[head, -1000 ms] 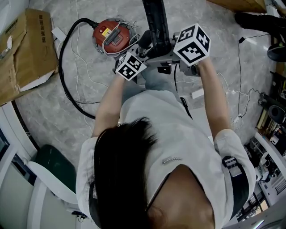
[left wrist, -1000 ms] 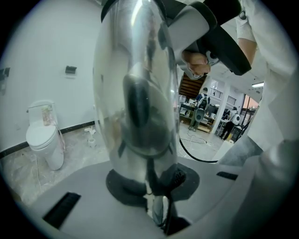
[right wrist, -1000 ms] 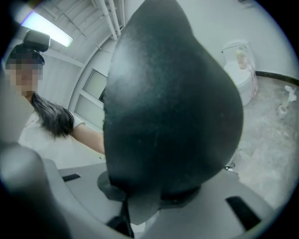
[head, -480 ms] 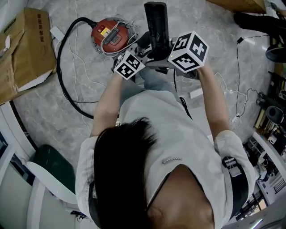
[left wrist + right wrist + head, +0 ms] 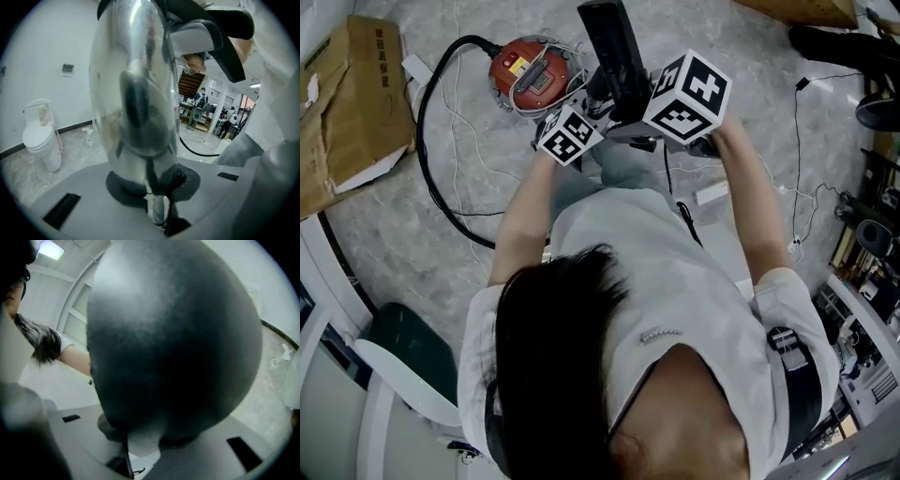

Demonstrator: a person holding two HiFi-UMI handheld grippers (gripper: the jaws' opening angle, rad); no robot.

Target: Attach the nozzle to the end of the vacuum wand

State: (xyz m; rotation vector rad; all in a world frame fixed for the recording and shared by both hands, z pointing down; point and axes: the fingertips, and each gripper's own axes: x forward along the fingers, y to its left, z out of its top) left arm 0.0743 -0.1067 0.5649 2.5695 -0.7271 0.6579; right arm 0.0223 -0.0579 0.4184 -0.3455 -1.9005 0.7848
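Your left gripper [image 5: 152, 187] is nearly closed on the shiny vacuum wand [image 5: 136, 93], which rises up out of its jaws. Your right gripper [image 5: 140, 437] is clamped, with its jaws wider apart, on the black nozzle [image 5: 607, 42].

In the head view the nozzle lies at about 1 o'clock from the left gripper, just beside it. Its long axis runs roughly from 11 to 5 o'clock, and its lower end drops between the two grippers. Your right hand carries it, so I judge the coming push must go along that axis toward the wand's end.

The head view gives you that line but hides the joint beneath the grippers. The right gripper view shows only the nozzle's dark body, so you cannot tell whether it is seated.
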